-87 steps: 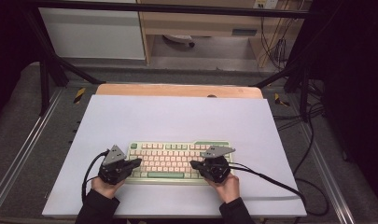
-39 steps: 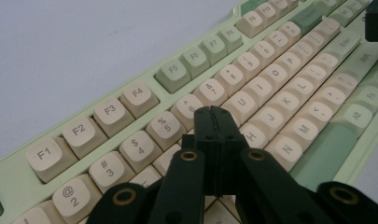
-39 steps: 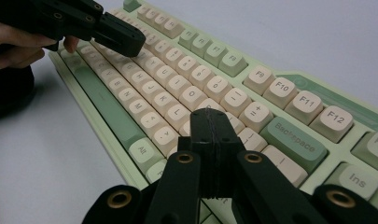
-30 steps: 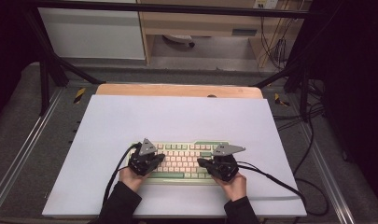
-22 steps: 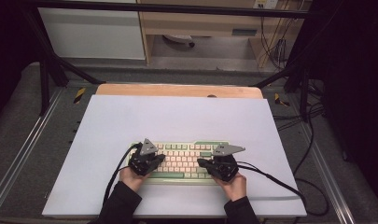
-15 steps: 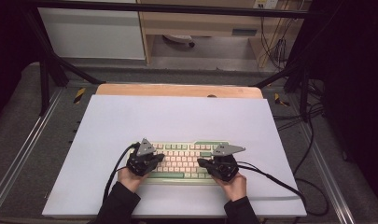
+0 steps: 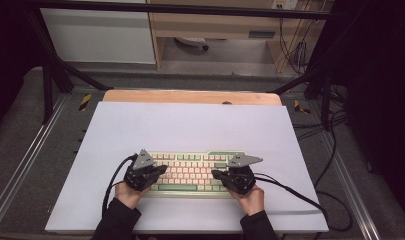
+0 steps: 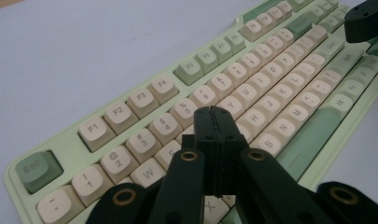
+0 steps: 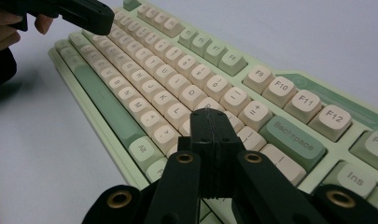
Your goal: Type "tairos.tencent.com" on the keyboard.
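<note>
Nearest the person, two hands come in from the bottom edge, each with a gripper over the keyboard [image 7: 192, 172], which lies on the near half of the white mat [image 7: 190, 125]. The left gripper [image 7: 162, 169] has its jaws pressed flat together with nothing between them; in the left gripper view its tip [image 8: 213, 122] hangs just above the letter rows, near the R and T keys, and whether it touches a key I cannot tell. The right gripper [image 7: 215, 174] is closed on nothing as well; in the right gripper view its tip [image 9: 209, 122] sits over the keys just left of Backspace [image 9: 291, 136].

The work looks like typing with the closed tips. Both tips are in place over the keys, yet no key looks pressed down, and nothing shows what has been typed, so how far along it is I cannot judge.

Past the keyboard the mat is bare up to the wooden edge [image 7: 190, 96], then floor and a cabinet [image 7: 97, 35].
</note>
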`<state>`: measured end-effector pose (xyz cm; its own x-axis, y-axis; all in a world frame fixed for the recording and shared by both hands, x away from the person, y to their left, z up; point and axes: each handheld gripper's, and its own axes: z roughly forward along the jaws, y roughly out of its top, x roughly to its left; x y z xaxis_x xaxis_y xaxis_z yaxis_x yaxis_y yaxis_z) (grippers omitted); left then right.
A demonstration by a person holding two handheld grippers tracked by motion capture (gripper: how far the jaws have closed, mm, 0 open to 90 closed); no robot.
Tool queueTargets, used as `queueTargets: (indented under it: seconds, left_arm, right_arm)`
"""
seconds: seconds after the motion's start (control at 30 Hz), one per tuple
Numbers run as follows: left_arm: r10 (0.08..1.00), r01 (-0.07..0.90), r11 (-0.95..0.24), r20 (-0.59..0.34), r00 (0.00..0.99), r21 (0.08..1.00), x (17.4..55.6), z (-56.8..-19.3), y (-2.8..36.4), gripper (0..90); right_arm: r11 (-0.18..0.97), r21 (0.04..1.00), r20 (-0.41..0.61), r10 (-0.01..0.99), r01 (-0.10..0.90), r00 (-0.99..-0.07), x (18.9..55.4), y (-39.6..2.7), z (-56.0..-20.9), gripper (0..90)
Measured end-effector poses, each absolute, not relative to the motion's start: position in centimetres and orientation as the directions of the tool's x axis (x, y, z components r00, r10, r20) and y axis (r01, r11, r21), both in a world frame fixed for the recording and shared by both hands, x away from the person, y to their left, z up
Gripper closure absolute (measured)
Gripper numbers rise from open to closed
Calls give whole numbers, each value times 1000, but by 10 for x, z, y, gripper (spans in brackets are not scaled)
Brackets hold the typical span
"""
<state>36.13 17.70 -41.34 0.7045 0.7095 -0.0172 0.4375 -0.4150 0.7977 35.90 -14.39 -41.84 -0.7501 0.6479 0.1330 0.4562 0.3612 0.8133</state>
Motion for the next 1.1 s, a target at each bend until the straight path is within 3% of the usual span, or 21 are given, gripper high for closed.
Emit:
queueTargets:
  seconds: [1.1]
  left_arm:
    - [745,480,-408,-20,666,776,374,-429,181,900]
  right_arm:
    - [370,810,128,646,456,-752,359,-143,-420,900]
